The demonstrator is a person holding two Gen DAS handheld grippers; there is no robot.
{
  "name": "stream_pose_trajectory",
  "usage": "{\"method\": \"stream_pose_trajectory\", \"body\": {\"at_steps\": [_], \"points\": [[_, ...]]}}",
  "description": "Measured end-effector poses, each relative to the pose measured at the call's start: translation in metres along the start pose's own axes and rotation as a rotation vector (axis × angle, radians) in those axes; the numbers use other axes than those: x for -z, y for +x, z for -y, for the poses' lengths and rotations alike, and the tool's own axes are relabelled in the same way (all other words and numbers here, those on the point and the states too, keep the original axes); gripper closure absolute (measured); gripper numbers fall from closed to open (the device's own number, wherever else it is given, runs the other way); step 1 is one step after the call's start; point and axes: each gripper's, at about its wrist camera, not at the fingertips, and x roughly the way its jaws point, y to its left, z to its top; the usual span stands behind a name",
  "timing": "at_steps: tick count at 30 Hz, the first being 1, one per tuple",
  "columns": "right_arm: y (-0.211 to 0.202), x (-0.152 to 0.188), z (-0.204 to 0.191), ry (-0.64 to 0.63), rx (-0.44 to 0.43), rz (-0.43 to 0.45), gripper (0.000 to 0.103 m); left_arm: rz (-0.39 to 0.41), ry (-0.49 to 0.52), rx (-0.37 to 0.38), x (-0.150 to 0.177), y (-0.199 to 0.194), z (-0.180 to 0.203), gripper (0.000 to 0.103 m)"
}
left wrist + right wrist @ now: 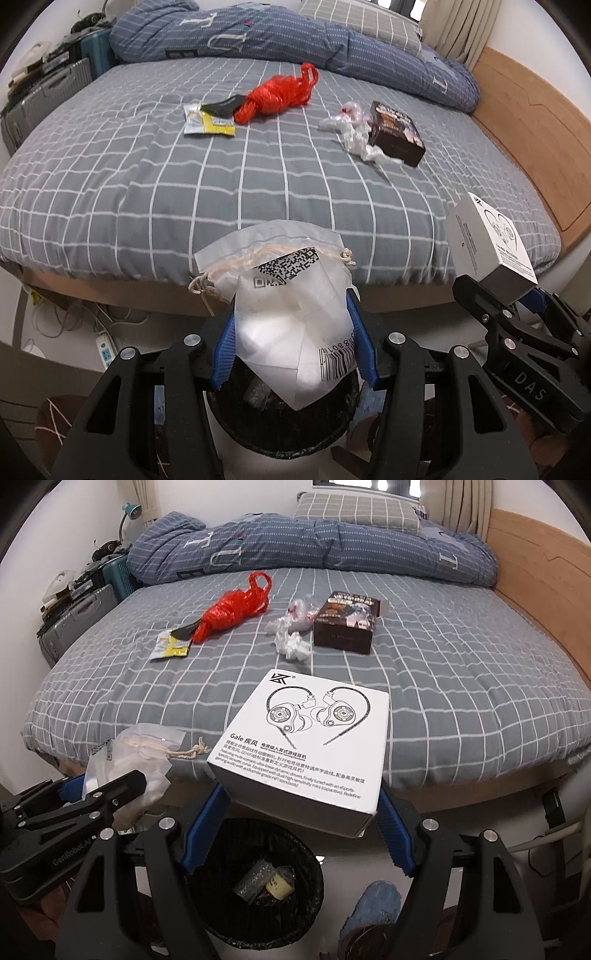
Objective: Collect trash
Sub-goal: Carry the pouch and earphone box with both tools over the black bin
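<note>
Currently two grippers carry one item each: left gripper (295, 350) clamps one drawstring pouch (291, 295); right gripper (299, 827) clamps one earphone box (306, 738); one bin (255, 882) below.

- Lower centre of the right wrist view: the bin (255, 882) mouth lies open, partly overhung by the white box (306, 746).
- Mid-frame, the bed (461, 709) lies bare; red bag (229, 609) and brown box (347, 624) crowd the upper centre.
</note>
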Motion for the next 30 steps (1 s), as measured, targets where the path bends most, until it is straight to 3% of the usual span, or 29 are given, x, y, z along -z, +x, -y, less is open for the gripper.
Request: {"method": "stream_pose_trajectory", "body": {"at_steps": [12, 30], "points": [[0.025, 0.041, 0.008, 0.027, 0.0, -0.08, 0.03, -0.077, -0.004, -0.023, 0.038, 0.026, -0.011, 0.052], [0.09, 0.089, 0.019, 0.042, 0.017, -0.235, 0.03, -0.261, -0.024, -0.041, 0.084, 0.114, -0.025, 0.052]]}}
